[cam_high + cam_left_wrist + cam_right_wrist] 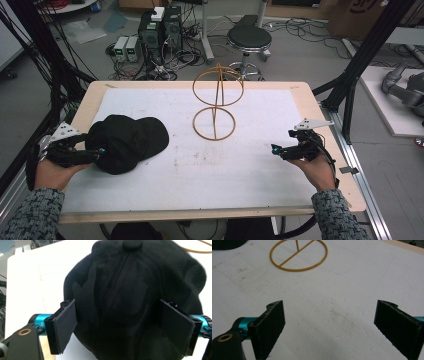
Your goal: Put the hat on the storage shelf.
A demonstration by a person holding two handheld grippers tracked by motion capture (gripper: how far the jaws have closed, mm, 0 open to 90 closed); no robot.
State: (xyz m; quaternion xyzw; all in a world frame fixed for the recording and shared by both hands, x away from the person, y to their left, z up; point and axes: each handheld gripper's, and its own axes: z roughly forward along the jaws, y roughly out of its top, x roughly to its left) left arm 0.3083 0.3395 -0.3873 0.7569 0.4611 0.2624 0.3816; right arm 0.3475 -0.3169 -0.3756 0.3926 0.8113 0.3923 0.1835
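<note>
we see a black cap (125,142) lying on the left part of the white mat (240,175) that covers the wooden table (330,150), its brim toward the middle of the table; our left gripper (100,151) comes in from the left edge at the cap's crown; in the left gripper view its two black pads (65,325) stand wide on either side of the cap's rear, the fabric between them, the left pad right at the cloth, though we cannot tell whether either pad presses on it; our right gripper (275,149) hovers low over the bare mat on the right side, well apart from the cap, its jaws spread wide with nothing between them; a wire stand (216,102) of two golden rings on a post rises near the middle, beyond both grippers.
</note>
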